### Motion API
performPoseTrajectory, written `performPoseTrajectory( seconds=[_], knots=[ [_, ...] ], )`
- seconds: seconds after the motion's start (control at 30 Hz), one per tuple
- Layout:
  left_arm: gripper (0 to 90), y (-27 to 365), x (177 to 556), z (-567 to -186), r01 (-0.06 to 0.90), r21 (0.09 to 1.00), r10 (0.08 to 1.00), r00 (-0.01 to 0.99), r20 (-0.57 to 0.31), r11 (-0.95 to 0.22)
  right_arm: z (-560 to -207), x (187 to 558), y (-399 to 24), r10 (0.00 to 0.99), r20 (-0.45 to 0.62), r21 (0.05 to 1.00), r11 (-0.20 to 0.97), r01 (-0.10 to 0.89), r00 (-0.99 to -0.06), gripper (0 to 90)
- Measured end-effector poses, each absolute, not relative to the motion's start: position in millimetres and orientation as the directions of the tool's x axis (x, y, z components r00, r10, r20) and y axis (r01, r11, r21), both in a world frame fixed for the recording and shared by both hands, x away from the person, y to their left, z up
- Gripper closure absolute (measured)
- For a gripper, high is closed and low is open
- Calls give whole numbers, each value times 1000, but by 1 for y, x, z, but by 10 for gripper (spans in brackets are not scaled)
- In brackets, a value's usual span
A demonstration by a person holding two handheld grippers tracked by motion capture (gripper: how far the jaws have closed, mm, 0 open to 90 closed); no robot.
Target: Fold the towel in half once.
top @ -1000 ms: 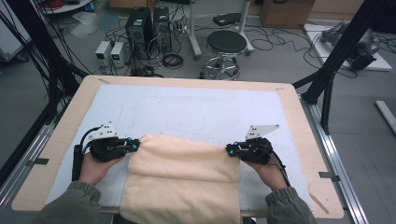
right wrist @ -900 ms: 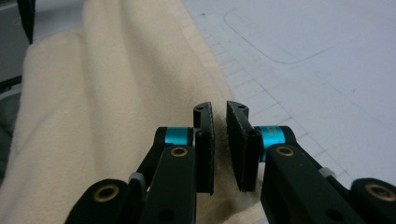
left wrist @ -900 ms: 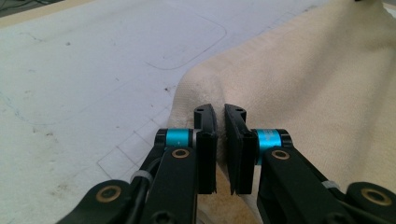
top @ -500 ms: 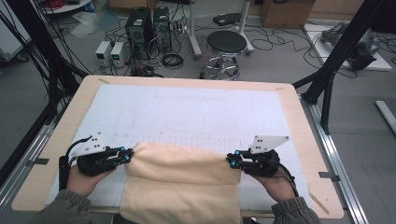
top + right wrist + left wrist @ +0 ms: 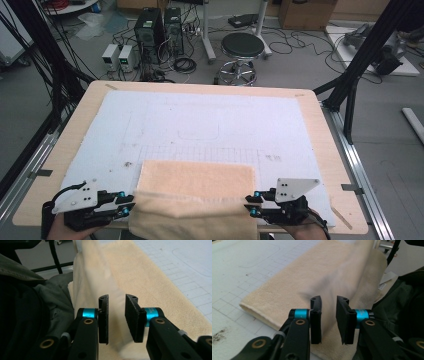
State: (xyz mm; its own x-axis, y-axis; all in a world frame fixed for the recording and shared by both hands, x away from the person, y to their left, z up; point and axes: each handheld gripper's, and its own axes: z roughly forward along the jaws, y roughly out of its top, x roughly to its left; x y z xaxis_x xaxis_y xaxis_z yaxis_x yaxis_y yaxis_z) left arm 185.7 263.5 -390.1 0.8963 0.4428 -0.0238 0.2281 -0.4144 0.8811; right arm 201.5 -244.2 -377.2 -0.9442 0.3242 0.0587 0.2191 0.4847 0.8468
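Workshop floor beyond, white-matted surface point(image 5: 200, 120) | towel point(image 5: 197, 180) folded at near edge, front layer draping off | left gripper point(image 5: 127, 204), right gripper point(image 5: 250, 206): your jaws just opened, cloth loose between | risk: released fold slides off.

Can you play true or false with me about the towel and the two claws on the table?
1. The towel is blue. False: it is a pale tan colour.
2. The towel lies at the near edge of the table, and part of it hangs over. True.
3. The left claw is squeezed tight on the towel. False: its jaws have just been opening, and a gap shows between them.
4. The right claw sits at the towel's right end. True.
5. A round stool stands on the table. False: it stands on the floor beyond the table.
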Motion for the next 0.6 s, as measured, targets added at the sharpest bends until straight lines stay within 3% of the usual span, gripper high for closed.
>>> performPoseTrajectory(
  seconds=[0.6],
  knots=[
    [530, 238, 276, -414, 308, 870, 578, 816, -32, -386, -408, 294, -238, 492, 42, 797, 509, 327, -869, 497]
  ],
)
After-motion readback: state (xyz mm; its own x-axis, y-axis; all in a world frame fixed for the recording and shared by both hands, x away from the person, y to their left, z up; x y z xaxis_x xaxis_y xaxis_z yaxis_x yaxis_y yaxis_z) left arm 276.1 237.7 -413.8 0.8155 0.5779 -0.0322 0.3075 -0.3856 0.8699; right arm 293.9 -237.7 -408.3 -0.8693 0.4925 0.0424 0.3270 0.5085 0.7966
